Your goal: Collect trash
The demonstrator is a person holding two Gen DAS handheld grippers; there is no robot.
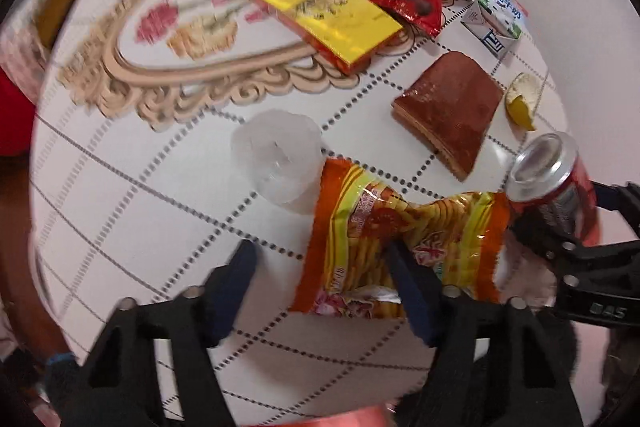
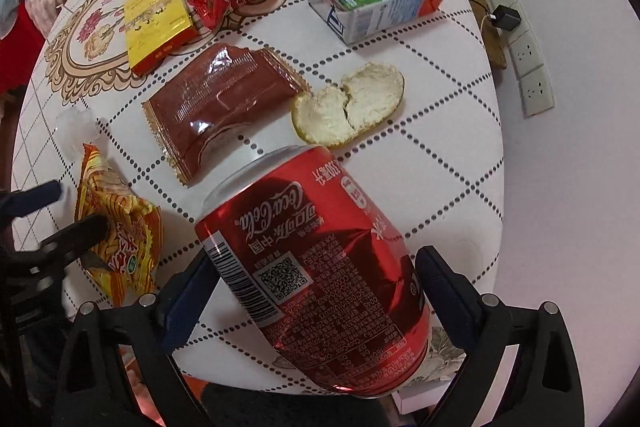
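Between my right gripper point(image 2: 316, 291) fingers lies the dented red can point(image 2: 316, 267), tilted on the desk point(image 2: 440, 147); the jaws look wide and not yet pressing, so a crooked squeeze could roll it off the near edge. My left gripper point(image 1: 320, 283), half-spread, straddles 1 edge of the orange snack wrapper point(image 1: 400, 239), which may slip free.

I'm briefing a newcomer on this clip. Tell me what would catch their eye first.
The dented red cola can dominates the right wrist view, lying tilted between the fingers of the right gripper. Next comes the crumpled orange-and-yellow snack wrapper at the table's near edge, with one finger of the left gripper over it. Behind them lie a brown wrapper and a piece of citrus peel.
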